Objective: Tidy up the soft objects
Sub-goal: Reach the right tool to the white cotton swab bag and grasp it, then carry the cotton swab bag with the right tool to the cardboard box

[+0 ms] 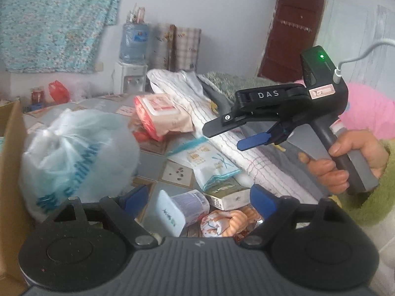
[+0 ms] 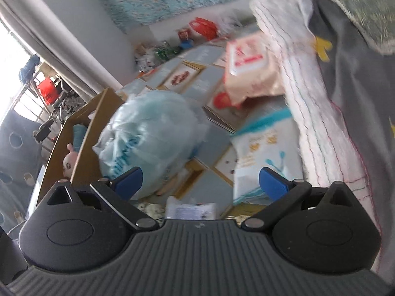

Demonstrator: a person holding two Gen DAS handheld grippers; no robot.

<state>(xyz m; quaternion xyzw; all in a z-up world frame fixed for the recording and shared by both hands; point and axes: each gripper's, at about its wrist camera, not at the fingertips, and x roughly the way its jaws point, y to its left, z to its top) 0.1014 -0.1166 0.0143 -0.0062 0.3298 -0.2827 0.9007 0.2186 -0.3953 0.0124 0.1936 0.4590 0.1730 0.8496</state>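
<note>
A tied pale-blue plastic bag (image 1: 74, 153) sits on the tiled tabletop (image 1: 177, 170) next to a cardboard box (image 1: 9, 153). It also shows in the right wrist view (image 2: 150, 133). A pink wipes pack (image 1: 160, 113), a blue-and-white tissue pack (image 1: 209, 162), a white wipes pack (image 1: 180, 209), a green-and-white box (image 1: 227, 194) and an orange patterned cloth (image 1: 227, 222) lie around. My left gripper (image 1: 200, 202) is open above the white wipes pack. My right gripper (image 1: 234, 135) is open and empty, held in the air over the tissue pack; in its own view it (image 2: 200, 182) hovers over the tabletop.
Folded striped and grey cloths (image 1: 222, 113) are piled at the right. The cardboard box (image 2: 79, 133) holds a pink doll (image 2: 68, 160). A water dispenser (image 1: 132, 56) stands at the far wall. A pink item (image 1: 365, 108) lies behind the right hand.
</note>
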